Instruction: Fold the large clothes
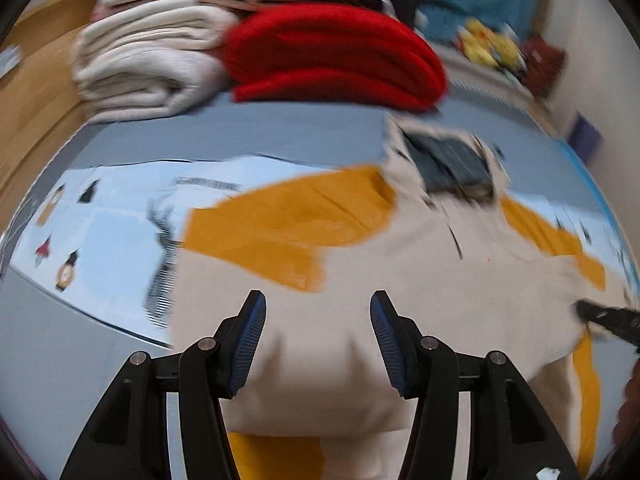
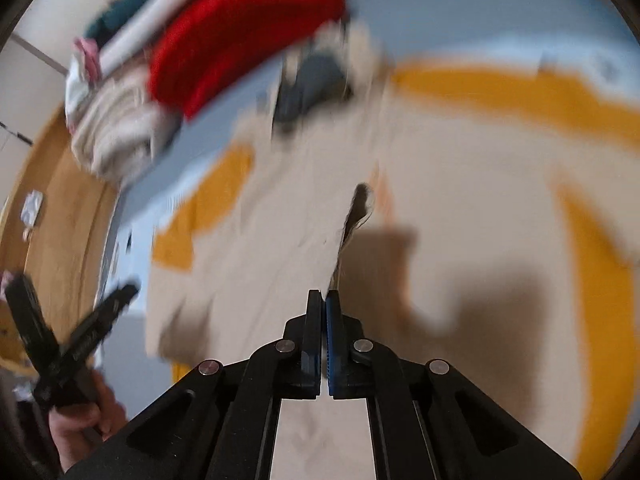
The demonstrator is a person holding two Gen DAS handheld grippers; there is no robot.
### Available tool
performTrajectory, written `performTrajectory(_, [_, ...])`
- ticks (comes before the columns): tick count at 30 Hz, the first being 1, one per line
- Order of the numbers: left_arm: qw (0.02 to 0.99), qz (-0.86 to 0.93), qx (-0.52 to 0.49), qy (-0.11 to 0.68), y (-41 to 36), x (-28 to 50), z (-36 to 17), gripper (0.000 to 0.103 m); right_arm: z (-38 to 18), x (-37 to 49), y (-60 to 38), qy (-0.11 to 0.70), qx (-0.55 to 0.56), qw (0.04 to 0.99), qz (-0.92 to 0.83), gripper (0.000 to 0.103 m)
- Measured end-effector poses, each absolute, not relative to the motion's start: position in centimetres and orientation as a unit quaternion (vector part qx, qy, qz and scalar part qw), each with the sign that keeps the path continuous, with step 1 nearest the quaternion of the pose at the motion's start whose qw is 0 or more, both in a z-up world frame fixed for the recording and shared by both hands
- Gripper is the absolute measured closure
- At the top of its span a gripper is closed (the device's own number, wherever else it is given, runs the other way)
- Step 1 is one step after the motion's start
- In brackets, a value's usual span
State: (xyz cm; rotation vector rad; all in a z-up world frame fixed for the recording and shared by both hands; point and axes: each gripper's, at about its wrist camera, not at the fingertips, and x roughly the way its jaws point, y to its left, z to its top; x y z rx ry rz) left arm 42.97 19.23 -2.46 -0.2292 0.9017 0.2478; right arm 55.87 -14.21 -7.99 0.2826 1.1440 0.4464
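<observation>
A large beige garment with mustard-yellow panels lies spread on the bed, its dark-lined neck at the far end. My left gripper hovers open above the near beige part, with nothing between its blue pads. In the right wrist view the same gripper shows at the left, spread wide and held by a hand. My right gripper is shut, and a raised edge of the beige garment runs up from its fingertips. Its tip also shows at the right edge. Both views are blurred.
At the far end of the bed sit a stack of folded cream blankets and a folded red one. A pale blue printed sheet lies under the garment. A wooden board borders the left. Colourful items sit far right.
</observation>
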Motion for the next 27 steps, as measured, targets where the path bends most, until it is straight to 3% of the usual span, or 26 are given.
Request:
performTrajectory(6, [0.858,0.138,-0.195,0.455,23.2,42.8,-4.5,0.054,-6.1,60.5,-20.4,0.513,0.084,0.848,0.101,0.101])
performTrajectory(19, [0.793,0.104,-0.182,0.572,21.1,44.7,-11.9,0.054,-8.0,63.4,-27.0,0.503,0.11,0.857,0.018,0.101])
performTrajectory(24, [0.772,0.124,-0.156,0.604,20.8,44.5,-14.2,0.051,-8.4,63.5,-27.9,0.489,0.113,0.865,-0.026,0.092])
performTrajectory(27, [0.784,0.131,-0.139,0.591,20.0,44.5,-13.1,0.051,-8.6,63.6,-27.2,0.487,0.117,0.865,0.006,0.08])
